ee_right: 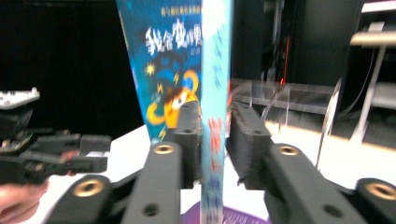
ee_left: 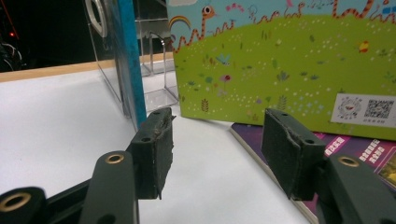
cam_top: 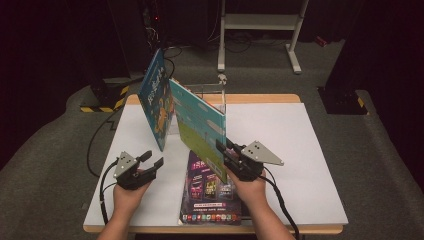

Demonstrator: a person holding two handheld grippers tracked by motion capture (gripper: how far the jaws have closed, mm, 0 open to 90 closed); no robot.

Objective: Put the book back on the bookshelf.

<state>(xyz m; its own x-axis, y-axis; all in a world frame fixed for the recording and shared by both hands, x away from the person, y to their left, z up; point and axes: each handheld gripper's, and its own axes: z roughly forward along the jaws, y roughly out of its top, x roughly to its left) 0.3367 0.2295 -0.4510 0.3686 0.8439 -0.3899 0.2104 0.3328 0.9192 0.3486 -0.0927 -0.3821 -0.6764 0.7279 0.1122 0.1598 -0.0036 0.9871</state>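
Note:
A green and teal picture book [cam_top: 200, 125] stands tilted on the white table [cam_top: 300, 150], leaning over a purple book [cam_top: 210, 195] that lies flat. My right gripper [cam_top: 222, 147] is at its near lower edge. In the right gripper view the book's edge [ee_right: 215, 70] runs up between the jaws, and both pads lie against its faces. A blue book [cam_top: 156, 100] stands tilted just left of it. My left gripper [cam_top: 152, 160] hovers low over the table near the blue book's bottom corner. It [ee_left: 217, 135] is open with nothing between its pads.
A clear acrylic book stand [cam_top: 212, 92] sits behind the two upright books near the table's far edge. Bare white table lies to the right of the books and to the left of my left hand. A metal frame [cam_top: 260, 22] stands on the floor beyond.

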